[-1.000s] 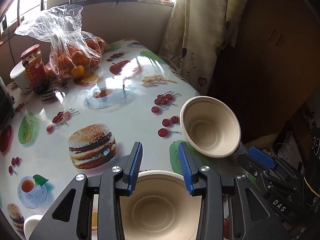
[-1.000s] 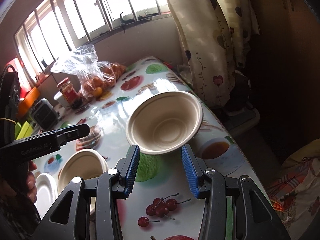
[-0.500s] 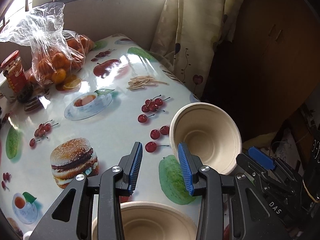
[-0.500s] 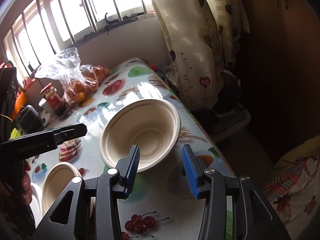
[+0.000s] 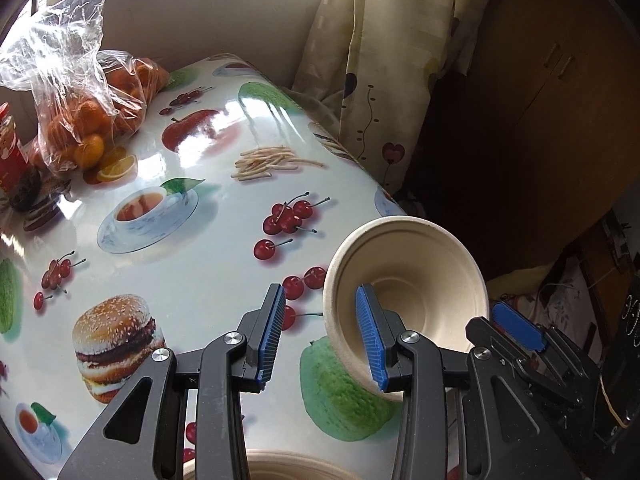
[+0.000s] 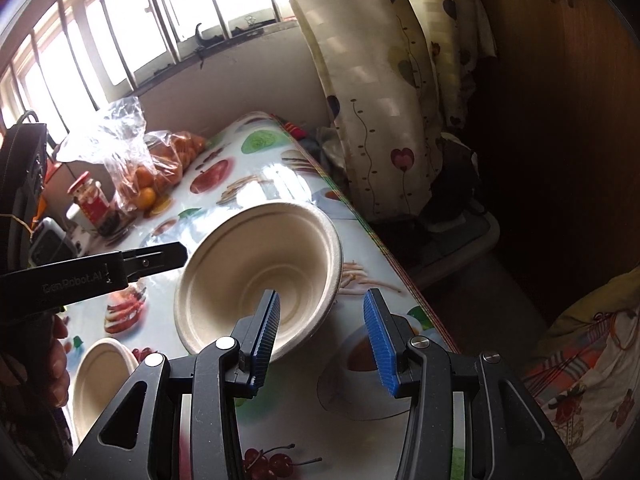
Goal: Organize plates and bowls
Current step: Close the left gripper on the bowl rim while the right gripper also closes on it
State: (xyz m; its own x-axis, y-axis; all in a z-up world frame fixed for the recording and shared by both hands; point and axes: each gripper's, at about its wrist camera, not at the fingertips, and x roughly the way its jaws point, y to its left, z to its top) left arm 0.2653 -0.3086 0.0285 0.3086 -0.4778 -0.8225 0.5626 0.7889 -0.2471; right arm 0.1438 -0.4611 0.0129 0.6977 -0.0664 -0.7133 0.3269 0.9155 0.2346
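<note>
Right wrist view is filled first by the table, whose glossy printed cloth runs away toward the barred window. Near its right-hand edge the large bowl is seen, pale and round, so no long axis is offered; it appears tipped toward the camera, and whether its base rests on the cloth cannot be told. A smaller bowl is found at the lower left of this view, well apart from the large one, and in the left wrist view only its rim shows at the bottom edge.

The right gripper is held with its jaws parted and empty. Its left pad is seen over the bowl's inside and its right pad outside the rim, so the near right part of the rim appears to lie between them, untouched as far as can be seen.

The left gripper is likewise parted and nothing is clasped. The large bowl is placed to its right, with the bowl's left rim appearing to lie between the pads. Both hands are judged about equally near, on opposite sides of the rim.
</note>
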